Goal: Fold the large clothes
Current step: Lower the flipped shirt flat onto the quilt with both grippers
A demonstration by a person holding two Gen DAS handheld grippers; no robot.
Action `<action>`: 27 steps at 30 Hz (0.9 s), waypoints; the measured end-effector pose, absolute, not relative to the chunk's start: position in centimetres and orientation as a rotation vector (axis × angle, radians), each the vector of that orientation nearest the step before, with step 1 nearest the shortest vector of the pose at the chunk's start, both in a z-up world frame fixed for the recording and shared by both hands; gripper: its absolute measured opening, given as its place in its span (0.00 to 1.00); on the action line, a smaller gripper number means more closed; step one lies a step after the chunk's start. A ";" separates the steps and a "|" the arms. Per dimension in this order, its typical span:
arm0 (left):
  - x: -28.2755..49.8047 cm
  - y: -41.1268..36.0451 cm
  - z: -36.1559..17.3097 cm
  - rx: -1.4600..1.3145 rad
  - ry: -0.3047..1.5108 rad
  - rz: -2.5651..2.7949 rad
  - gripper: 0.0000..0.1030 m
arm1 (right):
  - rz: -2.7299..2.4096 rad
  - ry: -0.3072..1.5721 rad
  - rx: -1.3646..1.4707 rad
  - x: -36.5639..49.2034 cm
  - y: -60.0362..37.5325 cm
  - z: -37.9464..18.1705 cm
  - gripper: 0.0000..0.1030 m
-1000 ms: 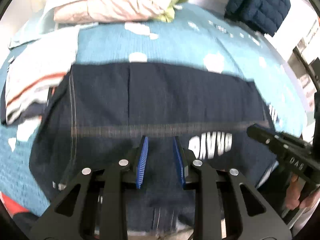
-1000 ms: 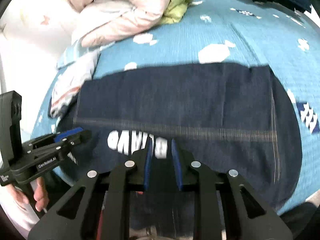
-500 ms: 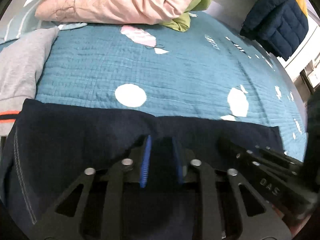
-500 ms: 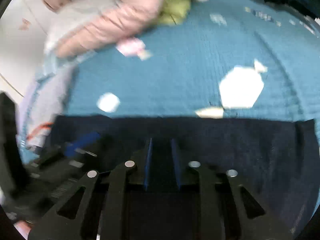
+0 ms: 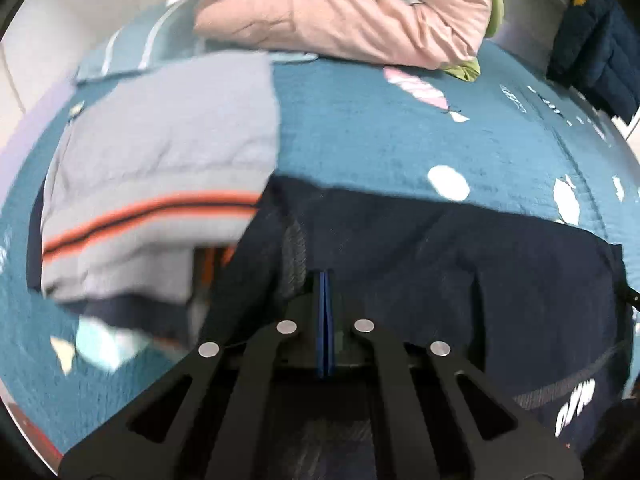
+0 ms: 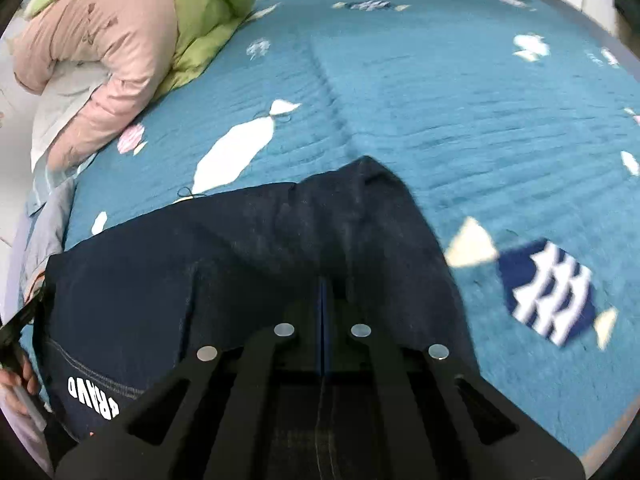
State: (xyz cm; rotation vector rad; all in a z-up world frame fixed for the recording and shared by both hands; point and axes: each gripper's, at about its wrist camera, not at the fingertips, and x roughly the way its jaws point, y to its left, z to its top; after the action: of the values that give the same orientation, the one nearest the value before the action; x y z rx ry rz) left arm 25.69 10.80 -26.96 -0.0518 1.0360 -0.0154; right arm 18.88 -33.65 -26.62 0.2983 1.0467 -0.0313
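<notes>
A dark navy garment (image 5: 460,264) with white lettering lies folded on the teal bedspread (image 5: 400,132). My left gripper (image 5: 324,280) is shut, its blue pads pressed together over the garment's left part; whether cloth is pinched between them is hidden. In the right wrist view the same navy garment (image 6: 240,264) shows a raised fold near its far right corner. My right gripper (image 6: 322,284) is shut over that part, the jaws meeting with no gap. The white lettering (image 6: 94,396) shows at the lower left.
A folded grey top with orange stripes (image 5: 160,184) lies left of the navy garment. A pink and green padded jacket (image 5: 340,12) is piled at the bed's far side, also in the right wrist view (image 6: 132,36). A navy quilted jacket (image 5: 592,48) sits far right.
Both grippers were open over the garment and are now shut. The left view has swung left toward the grey top; the right view has swung right, and the garment's corner is raised.
</notes>
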 end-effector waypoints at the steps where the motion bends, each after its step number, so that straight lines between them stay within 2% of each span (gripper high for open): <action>1: 25.0 10.8 -26.8 -0.047 1.039 -0.006 0.02 | -0.017 1.033 0.277 18.6 -32.3 -25.8 0.06; 6: 22.5 6.7 -25.0 -0.103 1.035 -0.125 0.04 | 0.203 1.019 0.247 18.3 -23.4 -23.7 0.06; 11: 20.1 2.1 -27.0 -0.028 1.073 -0.152 0.02 | 0.201 1.132 0.190 17.3 -17.7 -27.4 0.06; 14: 17.6 2.2 -27.9 0.033 1.044 -0.163 0.02 | 0.207 1.097 0.068 15.0 -17.4 -27.2 0.04; 17: 15.2 3.6 -28.0 0.093 1.100 -0.147 0.02 | 0.209 1.194 0.099 11.6 -19.6 -28.3 0.04; 23: 10.6 6.3 -28.1 0.061 1.194 -0.104 0.02 | 0.180 1.245 0.056 5.7 -20.4 -28.4 0.05; 27: 9.1 5.6 -25.5 -0.009 1.150 -0.132 0.04 | 0.194 1.155 0.099 5.0 -19.3 -26.2 0.07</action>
State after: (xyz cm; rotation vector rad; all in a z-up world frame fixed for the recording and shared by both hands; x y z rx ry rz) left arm 9.11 5.56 -25.48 -0.0090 1.1495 -0.1323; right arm 4.97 -19.34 -26.17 0.0986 1.1547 0.1945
